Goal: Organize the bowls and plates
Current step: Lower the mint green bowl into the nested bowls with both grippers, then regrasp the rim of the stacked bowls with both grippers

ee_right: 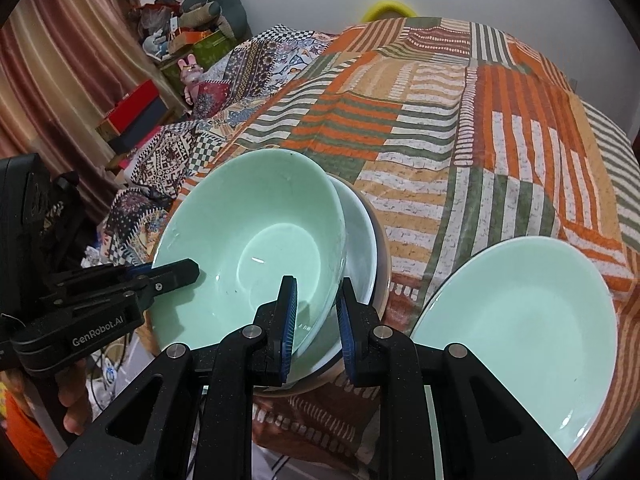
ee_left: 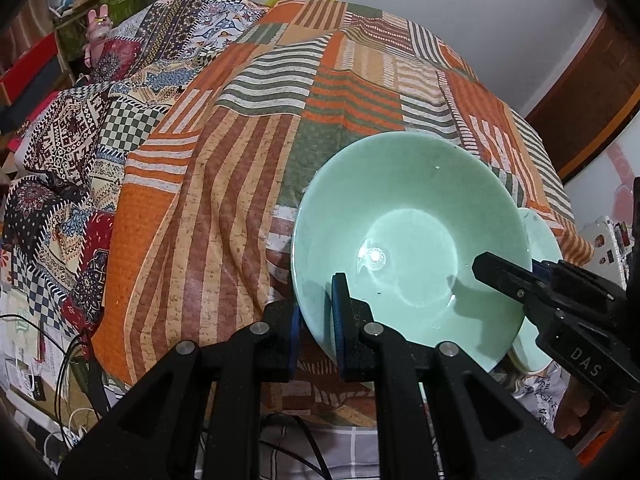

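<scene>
A mint-green bowl (ee_left: 408, 236) (ee_right: 252, 244) is tilted over a stack of a pale bowl (ee_right: 360, 236) and a darker bowl beneath it. My left gripper (ee_left: 318, 328) is shut on the green bowl's near rim, one pad inside and one outside. It also shows in the right wrist view (ee_right: 176, 274) at the bowl's left rim. My right gripper (ee_right: 316, 316) straddles the rims of the green and pale bowls, jaws a little apart; in the left wrist view (ee_left: 500, 272) it reaches in from the right. A mint-green plate (ee_right: 520, 324) lies to the right.
All sits on a bed with an orange, green and cream striped patchwork cover (ee_left: 248, 168). A patterned quilt (ee_left: 80, 152) lies at the left. Boxes and toys (ee_right: 180, 52) stand beyond the bed's left side. Cables (ee_left: 76, 380) hang below the near edge.
</scene>
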`<state>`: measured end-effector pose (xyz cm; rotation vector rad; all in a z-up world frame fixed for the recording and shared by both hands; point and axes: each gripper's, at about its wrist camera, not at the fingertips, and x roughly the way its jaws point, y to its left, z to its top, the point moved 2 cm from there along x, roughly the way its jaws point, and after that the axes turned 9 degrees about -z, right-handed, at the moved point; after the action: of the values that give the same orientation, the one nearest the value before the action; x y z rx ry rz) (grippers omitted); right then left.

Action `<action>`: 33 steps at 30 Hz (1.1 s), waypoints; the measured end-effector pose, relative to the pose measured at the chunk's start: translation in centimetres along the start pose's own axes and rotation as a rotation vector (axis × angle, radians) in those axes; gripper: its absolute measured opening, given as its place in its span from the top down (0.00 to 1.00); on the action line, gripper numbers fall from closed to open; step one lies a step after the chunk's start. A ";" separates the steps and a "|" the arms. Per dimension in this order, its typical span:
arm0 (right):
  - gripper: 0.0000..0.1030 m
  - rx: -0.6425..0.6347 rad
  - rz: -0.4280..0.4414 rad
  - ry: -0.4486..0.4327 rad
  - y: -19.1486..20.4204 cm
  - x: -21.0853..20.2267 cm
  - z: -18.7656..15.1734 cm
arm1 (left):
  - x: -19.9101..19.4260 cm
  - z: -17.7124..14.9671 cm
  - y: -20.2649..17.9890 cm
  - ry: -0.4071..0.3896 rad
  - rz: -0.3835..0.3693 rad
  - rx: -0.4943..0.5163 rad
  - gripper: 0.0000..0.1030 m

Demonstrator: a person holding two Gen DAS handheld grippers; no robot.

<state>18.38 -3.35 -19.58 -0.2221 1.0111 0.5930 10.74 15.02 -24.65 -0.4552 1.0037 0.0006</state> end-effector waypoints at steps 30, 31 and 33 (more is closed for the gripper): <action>0.42 -0.062 -0.114 -0.114 -0.5 -3.2 1.1 | -5.7 0.6 -1.9 -0.162 -0.016 0.090 0.55; 0.42 -0.052 -0.111 -0.106 -0.7 -3.1 0.9 | -5.2 0.5 -1.5 -0.149 -0.017 0.081 0.55; 0.42 -0.034 -0.102 -0.090 -1.2 -2.6 0.6 | -4.4 0.3 -0.9 -0.125 -0.018 0.061 0.55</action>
<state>18.51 -5.01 -17.14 -0.2728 0.8975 0.5226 8.77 15.20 -20.65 -0.4034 0.8741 -0.0178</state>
